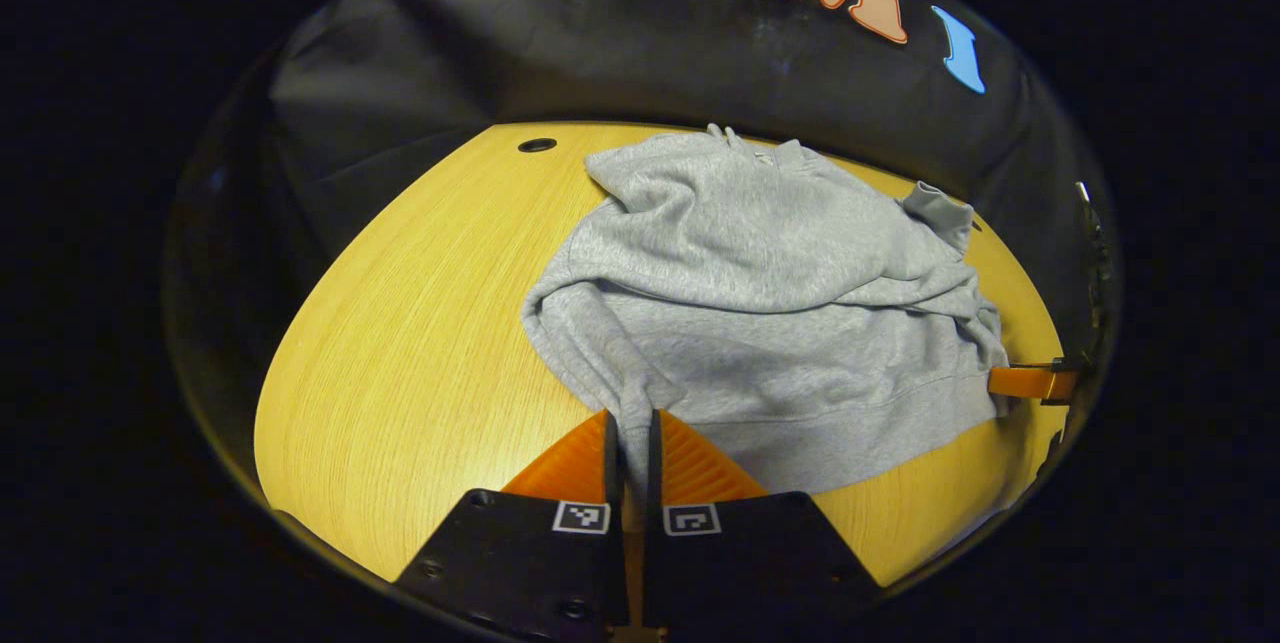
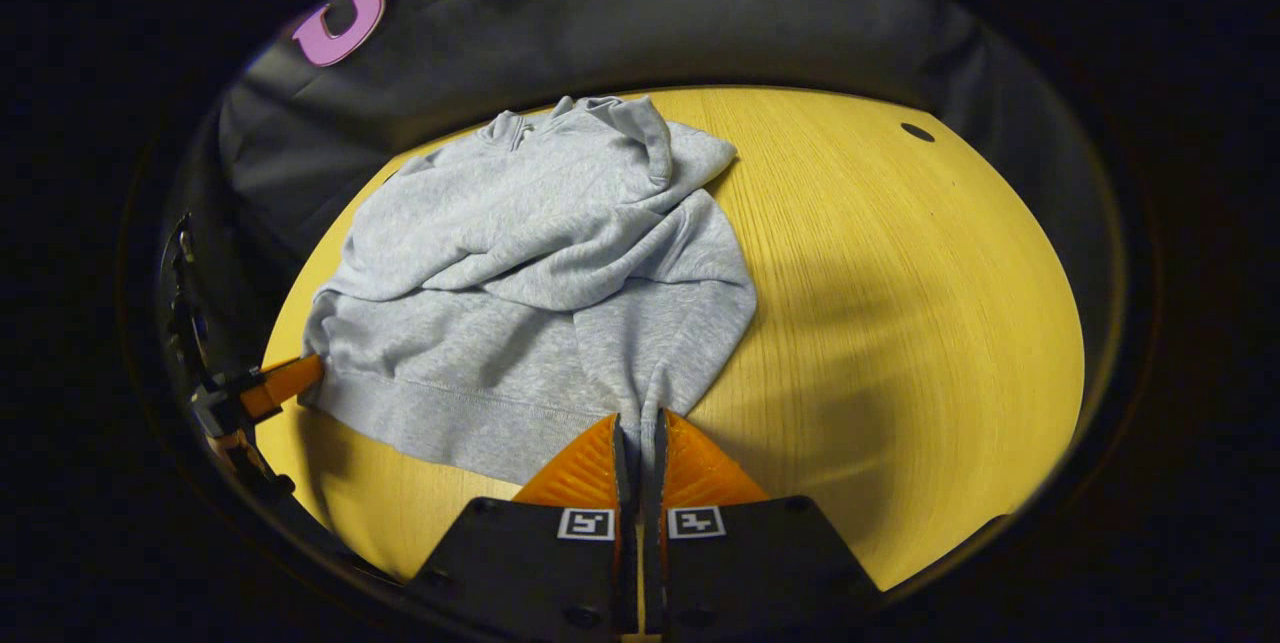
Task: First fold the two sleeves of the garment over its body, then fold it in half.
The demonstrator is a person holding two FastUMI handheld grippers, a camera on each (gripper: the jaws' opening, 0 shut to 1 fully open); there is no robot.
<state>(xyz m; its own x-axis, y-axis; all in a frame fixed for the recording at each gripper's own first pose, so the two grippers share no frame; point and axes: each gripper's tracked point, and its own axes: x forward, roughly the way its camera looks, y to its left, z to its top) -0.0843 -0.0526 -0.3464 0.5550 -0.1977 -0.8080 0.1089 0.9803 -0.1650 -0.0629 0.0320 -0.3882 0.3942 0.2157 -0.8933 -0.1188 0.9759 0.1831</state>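
A grey sweatshirt lies on the yellow wooden table, hem toward me, collar toward the booth wall. Both sleeves lie folded across its body; one cuff sticks up at the far right. In the left gripper view my left gripper is shut on the near left corner of the sweatshirt. An orange finger of the right gripper touches the hem's right corner. In the right gripper view my right gripper is shut on the sweatshirt at its near right corner, and the left gripper holds the hem's left end.
A small dark hole sits in the table near the far edge, also seen as the hole in the right gripper view. Bare table spreads to the right of the garment. The black cloth wall closes the back.
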